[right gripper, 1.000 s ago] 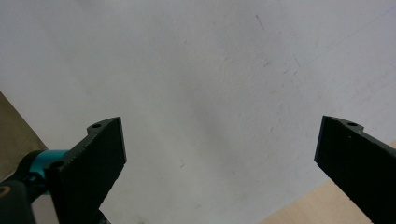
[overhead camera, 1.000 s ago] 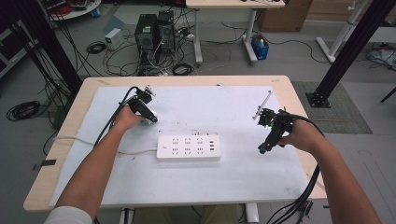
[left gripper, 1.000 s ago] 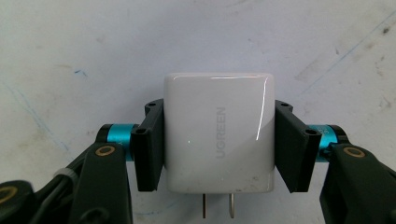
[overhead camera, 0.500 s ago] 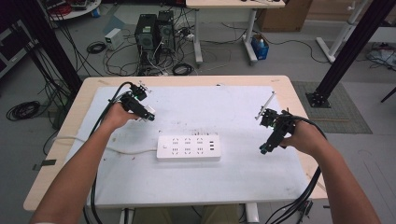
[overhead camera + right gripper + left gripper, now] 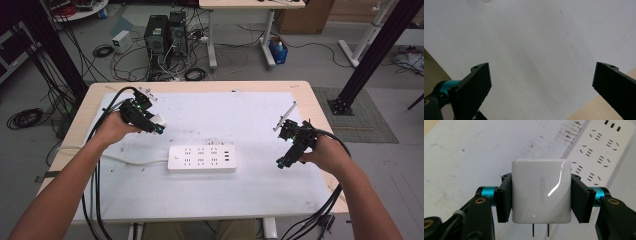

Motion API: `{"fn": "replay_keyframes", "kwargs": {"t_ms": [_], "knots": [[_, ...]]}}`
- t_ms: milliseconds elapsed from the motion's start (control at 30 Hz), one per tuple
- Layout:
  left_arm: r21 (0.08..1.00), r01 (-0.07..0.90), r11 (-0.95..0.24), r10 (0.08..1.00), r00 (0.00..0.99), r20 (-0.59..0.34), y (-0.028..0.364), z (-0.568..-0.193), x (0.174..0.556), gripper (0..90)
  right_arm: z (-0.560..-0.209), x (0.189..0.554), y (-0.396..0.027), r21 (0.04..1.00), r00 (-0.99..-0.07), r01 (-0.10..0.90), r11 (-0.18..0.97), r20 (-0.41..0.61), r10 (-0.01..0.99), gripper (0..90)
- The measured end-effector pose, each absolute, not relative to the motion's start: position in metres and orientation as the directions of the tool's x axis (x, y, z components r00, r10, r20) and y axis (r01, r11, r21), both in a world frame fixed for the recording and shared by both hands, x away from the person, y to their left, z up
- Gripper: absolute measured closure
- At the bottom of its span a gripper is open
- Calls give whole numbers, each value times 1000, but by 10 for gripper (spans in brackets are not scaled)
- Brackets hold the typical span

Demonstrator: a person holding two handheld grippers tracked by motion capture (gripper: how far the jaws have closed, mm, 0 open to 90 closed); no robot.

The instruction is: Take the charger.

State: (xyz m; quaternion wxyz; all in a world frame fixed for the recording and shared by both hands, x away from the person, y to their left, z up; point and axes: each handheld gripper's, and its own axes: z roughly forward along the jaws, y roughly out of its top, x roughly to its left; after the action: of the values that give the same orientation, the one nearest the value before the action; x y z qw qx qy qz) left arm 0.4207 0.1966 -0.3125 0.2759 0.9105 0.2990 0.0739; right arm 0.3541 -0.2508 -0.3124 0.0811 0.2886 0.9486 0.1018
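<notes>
White charger point(image 5: 540, 191) sits clamped squarely between left gripper point(image 5: 540, 195) pads, seemingly centred

overhead view, two close finger-mounted views

left gripper point(image 5: 159, 126) fingers clamped, right gripper point(image 5: 283, 162) fingers spread wide
</notes>
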Motion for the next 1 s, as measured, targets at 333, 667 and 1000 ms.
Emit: {"fn": "replay_keyframes", "kwargs": {"t_ms": [333,667,1000], "knots": [[572,449,-687,530,847,-28,191,-293,387,425,-309,345,-246,248,-816,530,811,-111,568,13],[579,396,-713,496,868,18,172,-267,351,425,-293,342,-237,275,-818,511,814,-134,559,13],[569,374,-733,474,880,33,156,-258,339,426,-290,335,-234,289,-823,498,818,-139,550,13]]}}
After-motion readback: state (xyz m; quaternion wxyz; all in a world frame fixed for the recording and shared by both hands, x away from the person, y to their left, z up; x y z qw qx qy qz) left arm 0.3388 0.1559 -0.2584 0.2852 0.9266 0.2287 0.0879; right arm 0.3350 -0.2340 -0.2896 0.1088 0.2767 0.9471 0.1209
